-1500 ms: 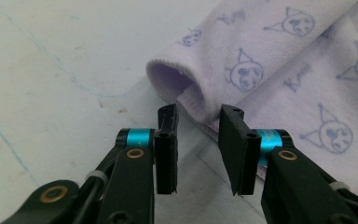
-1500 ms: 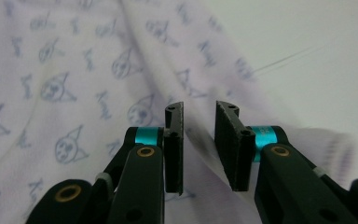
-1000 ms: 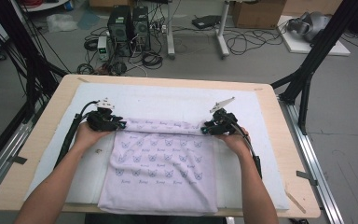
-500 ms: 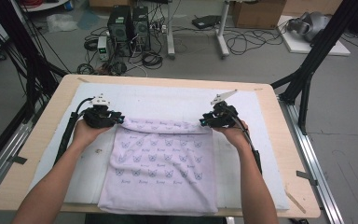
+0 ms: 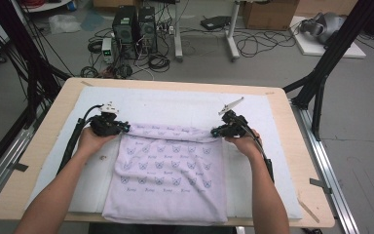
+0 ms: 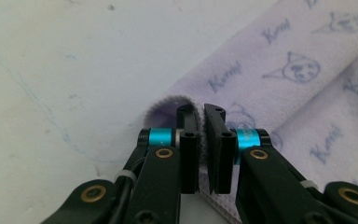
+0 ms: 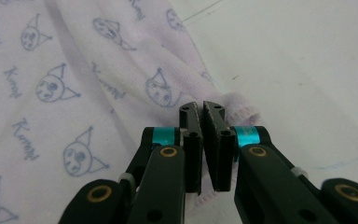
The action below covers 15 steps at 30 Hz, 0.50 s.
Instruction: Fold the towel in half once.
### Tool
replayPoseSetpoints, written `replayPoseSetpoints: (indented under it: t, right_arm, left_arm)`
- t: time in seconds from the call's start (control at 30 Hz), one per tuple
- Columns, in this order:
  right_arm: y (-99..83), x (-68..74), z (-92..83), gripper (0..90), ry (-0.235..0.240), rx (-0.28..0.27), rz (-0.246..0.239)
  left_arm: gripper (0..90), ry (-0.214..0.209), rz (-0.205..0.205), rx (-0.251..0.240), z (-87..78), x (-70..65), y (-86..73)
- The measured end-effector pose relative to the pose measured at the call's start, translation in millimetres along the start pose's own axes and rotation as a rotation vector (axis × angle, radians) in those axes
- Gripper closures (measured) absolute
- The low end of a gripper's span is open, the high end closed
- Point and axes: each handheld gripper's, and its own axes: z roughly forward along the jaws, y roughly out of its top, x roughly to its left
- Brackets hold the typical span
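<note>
The lavender printed towel (image 5: 168, 170) lies folded on the white mat (image 5: 175, 105) that covers the tabletop (image 5: 292, 146), with its near edge at the person's side and its far edge bunched into a ridge. The left tool (image 5: 124, 127) is clamped on the far left corner of the towel; the left gripper view shows the hem (image 6: 204, 144) pinched between the two pads. The right tool (image 5: 215, 131) is clamped on the far right corner in the same way (image 7: 201, 140). Both sets of jaws have just been closing, with cloth between them. Compared with one second ago, both hands remain at the same corners, and the far edge appears slightly more gathered, though the high view is too coarse to confirm this.
</note>
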Motion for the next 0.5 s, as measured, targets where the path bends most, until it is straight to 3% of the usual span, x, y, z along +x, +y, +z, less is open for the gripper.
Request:
replayPoseSetpoints:
  t: [0.07, 0.13, 0.2, 0.23, 0.27, 0.3, 0.33, 0.37, 0.4, 0.43, 0.5]
  right_arm:
    - [2.0, -0.7, -8.0, 87.0, -0.015, -0.046, 0.001]
    - [4.1, -2.0, -13.8, 87.1, -0.033, -0.080, 0.000]
    - [10.0, -4.9, -19.5, 87.1, -0.057, -0.078, 0.013]
    - [12.9, -5.4, -22.0, 87.1, -0.083, -0.085, -0.002]
    - [17.0, -6.5, -26.4, 87.1, -0.116, -0.103, 0.001]
    - [19.7, -8.9, -31.3, 86.8, -0.173, -0.155, 0.024]
    - [20.0, -11.7, -32.4, 84.1, -0.199, -0.179, 0.050]
    - [19.8, -15.8, -30.8, 74.3, -0.255, -0.180, 0.094]
    - [18.6, -17.7, -28.7, 70.8, -0.273, -0.177, 0.113]
    - [16.4, -20.0, -26.1, 69.7, -0.254, -0.167, 0.137]
    - [12.4, -18.9, -21.4, 67.5, -0.239, -0.137, 0.127]
  left_arm:
    - [84.5, 0.032, -0.024, -0.056, -4.8, 2.0, 3.6]
    - [84.5, 0.043, -0.053, -0.078, -6.7, 4.9, 6.3]
    - [84.4, 0.054, -0.065, -0.089, -6.9, 7.4, 12.1]
    - [84.3, 0.070, -0.065, -0.099, -6.6, 8.1, 16.3]
    - [83.9, 0.098, -0.094, -0.118, -5.2, 9.6, 21.3]
    - [81.3, 0.123, -0.118, -0.130, -3.1, 10.2, 23.1]
    - [71.5, 0.182, -0.147, -0.106, 1.7, 11.0, 25.6]
    - [64.4, 0.191, -0.155, -0.078, 4.5, 12.1, 26.0]
    - [63.5, 0.194, -0.153, -0.050, 6.9, 13.1, 25.1]
    - [61.6, 0.186, -0.155, -0.034, 8.5, 13.6, 22.5]
    - [60.3, 0.178, -0.139, -0.014, 7.9, 13.3, 18.6]
